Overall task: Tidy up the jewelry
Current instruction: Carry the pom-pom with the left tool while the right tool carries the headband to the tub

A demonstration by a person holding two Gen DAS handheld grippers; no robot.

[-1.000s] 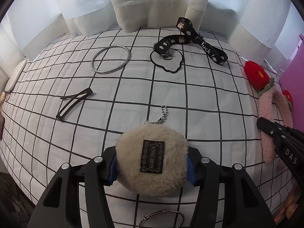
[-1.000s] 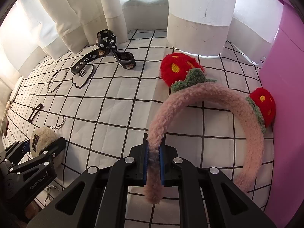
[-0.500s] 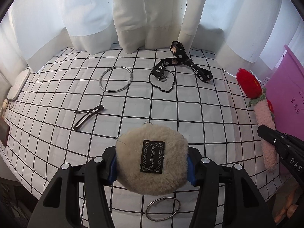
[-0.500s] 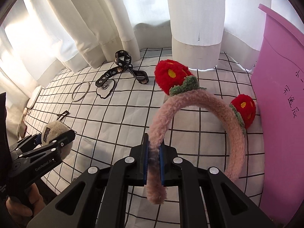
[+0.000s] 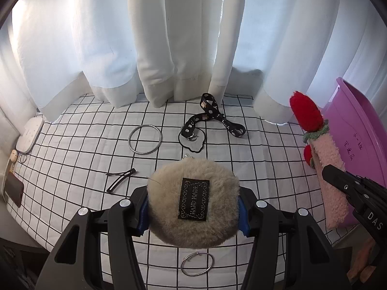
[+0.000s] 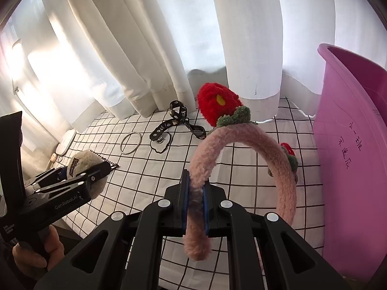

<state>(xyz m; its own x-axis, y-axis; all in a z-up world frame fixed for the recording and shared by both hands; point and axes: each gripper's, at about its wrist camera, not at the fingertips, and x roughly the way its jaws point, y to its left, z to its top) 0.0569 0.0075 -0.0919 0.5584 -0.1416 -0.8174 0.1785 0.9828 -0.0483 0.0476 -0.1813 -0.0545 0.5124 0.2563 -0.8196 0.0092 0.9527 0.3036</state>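
- My left gripper (image 5: 193, 211) clamps a round beige fur pompom (image 5: 193, 203), its blue pads pressed into both sides; the black label reads "HAND MADE" and its bead chain trails ahead.
- On the checked cloth (image 5: 266, 169) beyond it lies a black strap (image 5: 212, 120) printed "luck".
- My right gripper (image 6: 195, 205) pinches narrowly on one end of a pink fleece headband (image 6: 241, 137) with red knitted flowers, arching forward and right.
- Right of it stands a purple bin (image 6: 350, 145) with handwriting.
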